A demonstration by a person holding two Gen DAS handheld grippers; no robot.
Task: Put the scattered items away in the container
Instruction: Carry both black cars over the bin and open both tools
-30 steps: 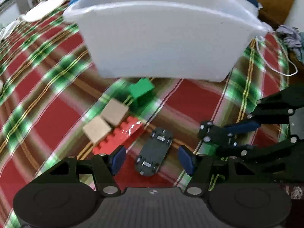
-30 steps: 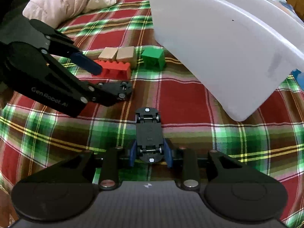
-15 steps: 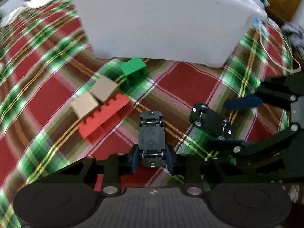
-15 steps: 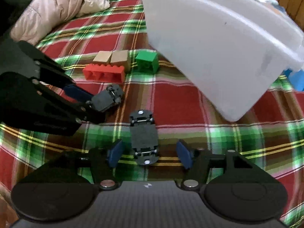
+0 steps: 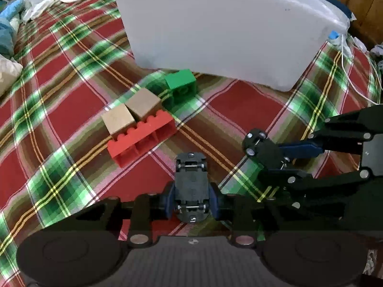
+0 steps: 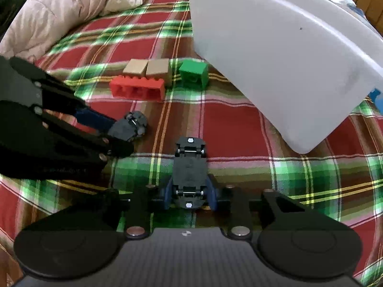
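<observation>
Toy car [image 5: 191, 186] clamped upside down in left gripper [image 5: 191, 203], second car [image 6: 190, 172] clamped in right gripper [image 6: 190, 193], both low over plaid blanket [image 5: 71, 110], white container [image 5: 227, 31] beyond, contents hidden.

toy cars [image 5: 190, 186] 2 | wooden cubes [image 5: 143, 105] 2 | red brick [image 5: 143, 138] 1 | green brick [image 5: 181, 83] 1 | container [image 5: 225, 31] 1

No readable text, label, brand, or number shows anywhere.
</observation>
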